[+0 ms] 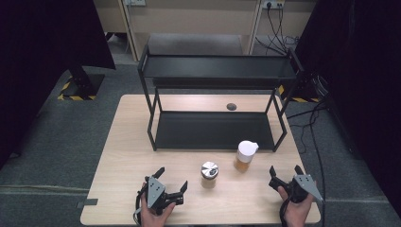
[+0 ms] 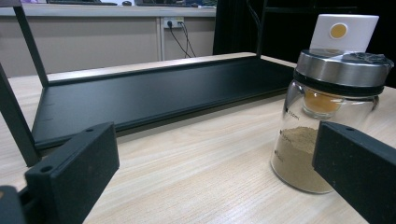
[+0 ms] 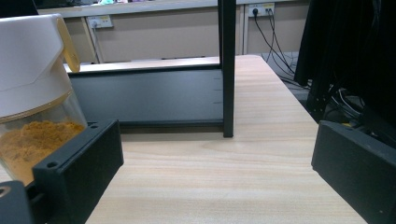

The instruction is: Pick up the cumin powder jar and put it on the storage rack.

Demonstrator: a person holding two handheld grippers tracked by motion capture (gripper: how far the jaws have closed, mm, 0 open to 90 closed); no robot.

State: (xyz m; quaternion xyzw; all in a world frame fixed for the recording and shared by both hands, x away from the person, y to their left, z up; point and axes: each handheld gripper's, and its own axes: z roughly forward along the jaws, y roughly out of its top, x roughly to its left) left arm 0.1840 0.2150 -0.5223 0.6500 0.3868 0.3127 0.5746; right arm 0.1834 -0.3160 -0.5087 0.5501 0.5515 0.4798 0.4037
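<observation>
The left claw (image 1: pixel 173 179) and the right claw (image 1: pixel 285 173) are held low over the near edge of the pale wooden surface (image 1: pixel 123 156), each spread wide with nothing gripped. Between them, a glass jar with a steel lid and brownish powder (image 1: pixel 209 174) is seen, and just beside it a white-capped jar of orange powder (image 1: pixel 246 156), standing before the black two-tier metal rack (image 1: pixel 215 127).

Two spice jars (image 1: pixel 209 175) (image 1: pixel 245 155), one black two-tier rack (image 1: pixel 215 130), two grippers (image 1: pixel 173 187) (image 1: pixel 285 172), perhaps one table grommet (image 1: pixel 231 107).

A lab: black curtains (image 1: pixel 42 38), taped floor stand (image 1: pixel 80 87), trailing cables (image 1: pixel 314 137).
</observation>
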